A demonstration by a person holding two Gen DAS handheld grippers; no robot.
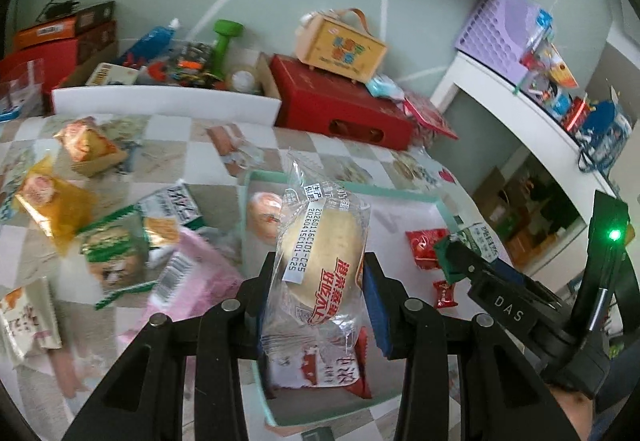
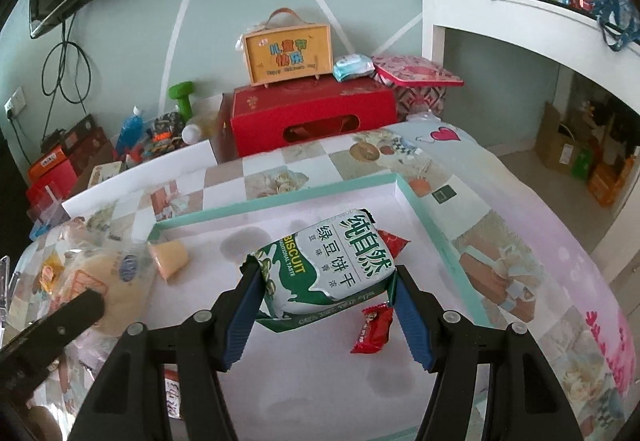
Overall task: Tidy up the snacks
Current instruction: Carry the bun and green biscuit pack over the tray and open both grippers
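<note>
My left gripper (image 1: 320, 273) is shut on a clear-wrapped steamed cake (image 1: 320, 253), held upright above the near left part of a teal-rimmed white tray (image 1: 340, 187). My right gripper (image 2: 326, 295) is shut on a green and white biscuit pack (image 2: 328, 265), hanging over the tray (image 2: 280, 203). In the tray lie two red candy packs (image 2: 372, 329) (image 2: 394, 243), an orange wrapped snack (image 2: 170, 259) and a red and white packet (image 1: 316, 365). The right gripper with its pack shows at the right of the left wrist view (image 1: 464, 253). The cake shows at the left of the right wrist view (image 2: 96, 281).
Several loose snack packets (image 1: 116, 253) lie left of the tray on the checked tablecloth, with a pink bag (image 1: 200, 281) beside it. A red box (image 2: 308, 113) carrying an orange case (image 2: 288, 53) stands behind. A white shelf (image 2: 500, 13) rises at the right.
</note>
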